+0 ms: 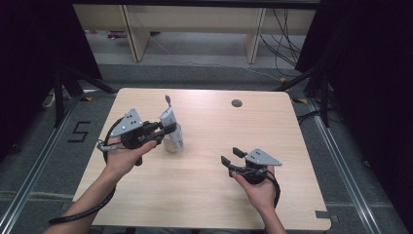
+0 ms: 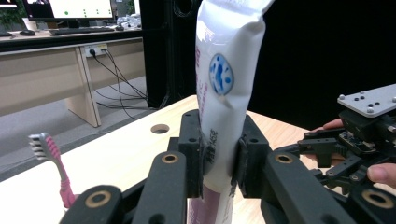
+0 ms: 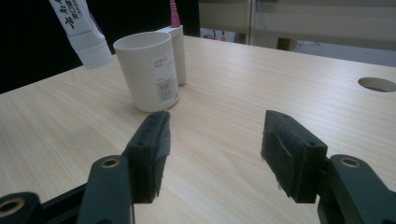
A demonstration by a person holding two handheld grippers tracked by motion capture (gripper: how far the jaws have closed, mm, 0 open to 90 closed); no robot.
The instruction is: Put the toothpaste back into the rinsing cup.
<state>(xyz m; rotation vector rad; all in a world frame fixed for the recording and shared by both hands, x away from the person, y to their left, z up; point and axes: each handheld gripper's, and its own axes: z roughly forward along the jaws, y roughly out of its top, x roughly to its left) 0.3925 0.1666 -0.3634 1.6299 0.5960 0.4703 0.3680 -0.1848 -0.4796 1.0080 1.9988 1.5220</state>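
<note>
One toothpaste tube [image 2: 219,93]. One toothbrush [image 2: 51,161], pink handle. One white cup [image 3: 148,77]. One smaller white holder [image 3: 176,51] just behind cup, touching or nearly so. Two tools: left tool [image 1: 168,127], right tool [image 1: 230,156]. Two hands: one hand [image 1: 122,156] per tool, other hand [image 1: 258,187] at right. One table [image 1: 204,195], one round hole [image 1: 236,103] in its top.

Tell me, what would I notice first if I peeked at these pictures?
The white toothpaste tube, pinched upright in the left gripper, hangs above a white cup left of the table's middle. A pink toothbrush stands beside the cup. The right gripper waits open above bare wood on the right.
</note>
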